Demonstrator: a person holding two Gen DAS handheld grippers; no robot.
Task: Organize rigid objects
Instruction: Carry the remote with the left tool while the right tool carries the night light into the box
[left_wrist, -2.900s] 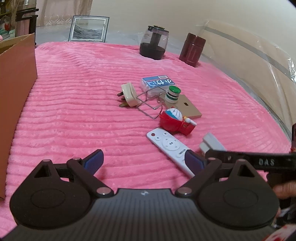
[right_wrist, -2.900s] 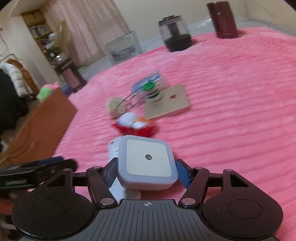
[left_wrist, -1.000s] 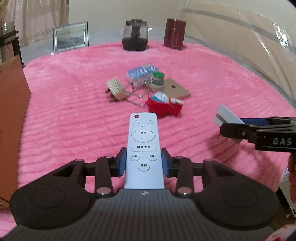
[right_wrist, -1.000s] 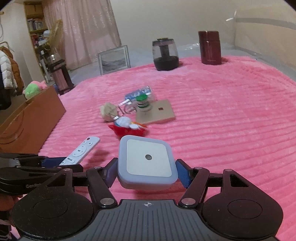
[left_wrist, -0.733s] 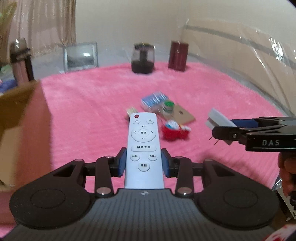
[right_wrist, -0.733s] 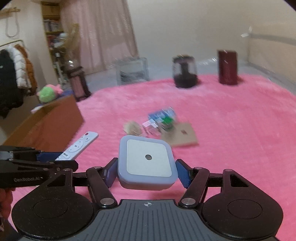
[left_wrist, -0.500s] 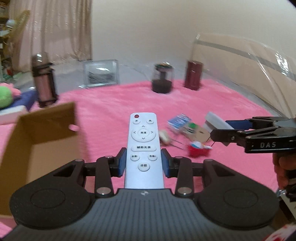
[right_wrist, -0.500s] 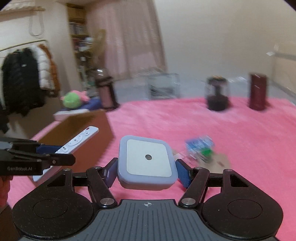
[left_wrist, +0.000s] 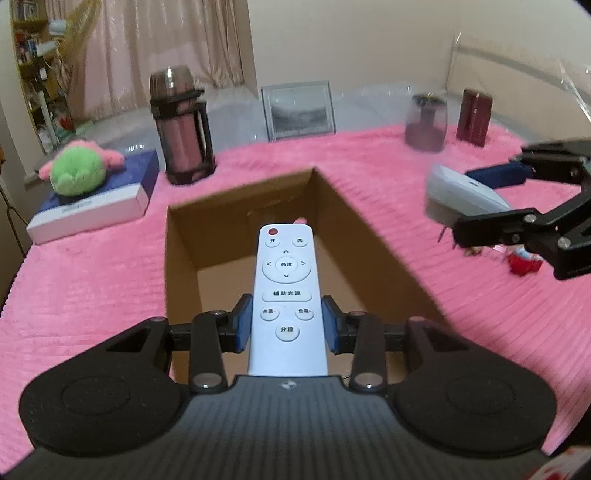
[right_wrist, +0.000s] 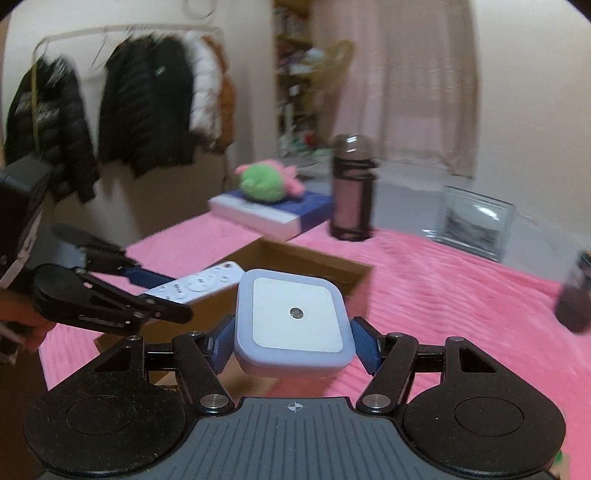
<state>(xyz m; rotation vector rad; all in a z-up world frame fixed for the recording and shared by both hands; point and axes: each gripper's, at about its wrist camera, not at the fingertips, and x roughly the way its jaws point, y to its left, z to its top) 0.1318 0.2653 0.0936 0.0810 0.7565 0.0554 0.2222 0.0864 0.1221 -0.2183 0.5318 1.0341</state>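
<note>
My left gripper (left_wrist: 287, 325) is shut on a white remote control (left_wrist: 286, 280) and holds it above the open cardboard box (left_wrist: 184, 236) on the pink blanket. My right gripper (right_wrist: 293, 341) is shut on a square white plug-in night light (right_wrist: 295, 319), held near the box's right side (right_wrist: 354, 280). The left wrist view shows the night light (left_wrist: 458, 195) at the right, just beyond the box's wall. The right wrist view shows the remote (right_wrist: 199, 282) over the box. A red toy (left_wrist: 524, 260) lies on the blanket at the far right.
A dark flask (left_wrist: 183, 125) and a blue-white flat box (left_wrist: 92, 203) with a green plush (left_wrist: 77, 170) stand behind the cardboard box. A picture frame (left_wrist: 297, 110), a dark jar (left_wrist: 424, 122) and a maroon canister (left_wrist: 474, 116) are at the back. Coats (right_wrist: 122, 103) hang on a rack.
Both grippers swung left from the pile of objects to the cardboard box, each keeping its object. The remote now hangs over the box opening and the night light is beside it.
</note>
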